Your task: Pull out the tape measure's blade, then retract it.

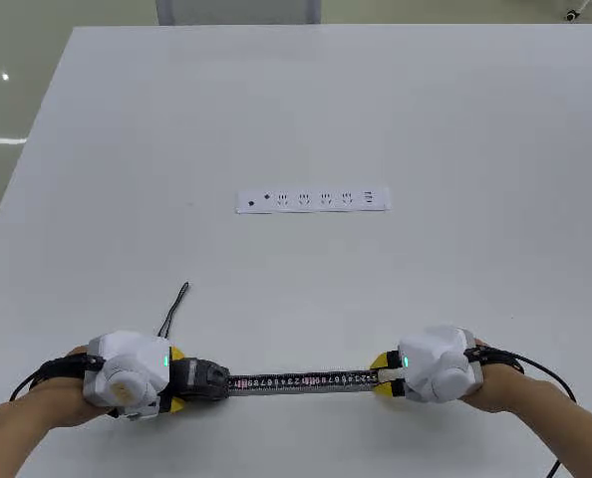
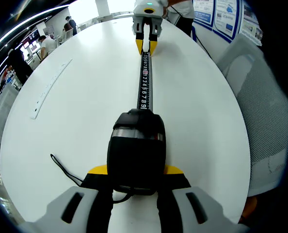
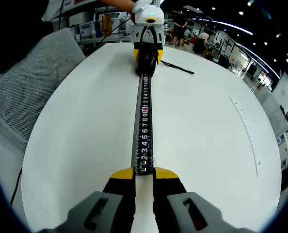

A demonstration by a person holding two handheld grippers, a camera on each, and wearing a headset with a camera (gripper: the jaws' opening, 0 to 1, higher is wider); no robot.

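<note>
my left gripper (image 1: 176, 379) has its yellow-tipped fingers (image 2: 98, 170) pinching the black tape measure case (image 1: 204, 379) from both sides, low at the near edge of the white surface (image 1: 306, 110). in the left gripper view the case sits snug between them, its mouth pointing away from me toward my other hand.

my right gripper (image 1: 384, 375) has its fingers pressed together on the tip of the blade (image 1: 301, 380), gripping it right at the low numbers. the blade runs out straight and flat between my two grippers, numbers facing up. i cannot tell whether it rests on the surface or hangs just over it.

the case's thin black cord (image 1: 172, 310) trails loose across the surface beside my left gripper. a white printed strip (image 1: 313, 200) lies well apart, out in the middle of the surface.
</note>
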